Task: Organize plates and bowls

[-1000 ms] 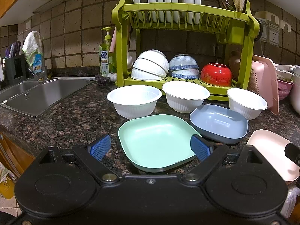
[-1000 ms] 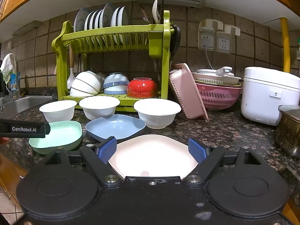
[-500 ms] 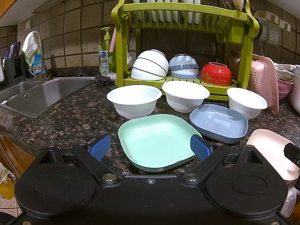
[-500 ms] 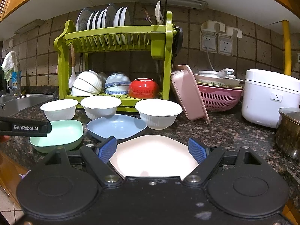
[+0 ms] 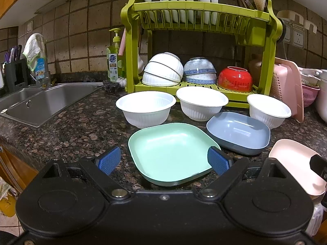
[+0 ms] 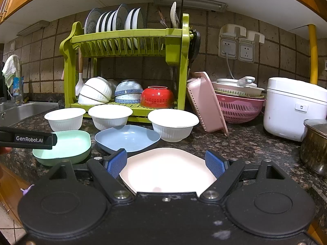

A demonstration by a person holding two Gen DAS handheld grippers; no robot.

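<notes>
Right, we're lined up at the tabletop with both tools ready and nothing picked up yet. Our left gripper has its jaws spread wide, hanging over the near edge of the green plate; our right gripper is just as wide apart, straddling the near side of the pink plate. Neither pair of pads is touching anything, as far as we can tell.

Between those two sits the blue plate, and behind it a row of three white bowls just in front of the green dish rack, whose lower shelf already carries upturned bowls.

What could go wrong? These plates lie flat with thin, sloped rims, so we judge a pinch could slide off the lip or tip the plate. The pink one sits at the tabletop's front edge; a clumsy nudge could send it over. The blue plate is close beside the green one, so lifting either carelessly may knock its neighbour or the bowls behind.

As for orientation: the plates are squarish with rounded corners, open side up, and turned so a corner points roughly toward us; no clear long axis that we can make out.
</notes>
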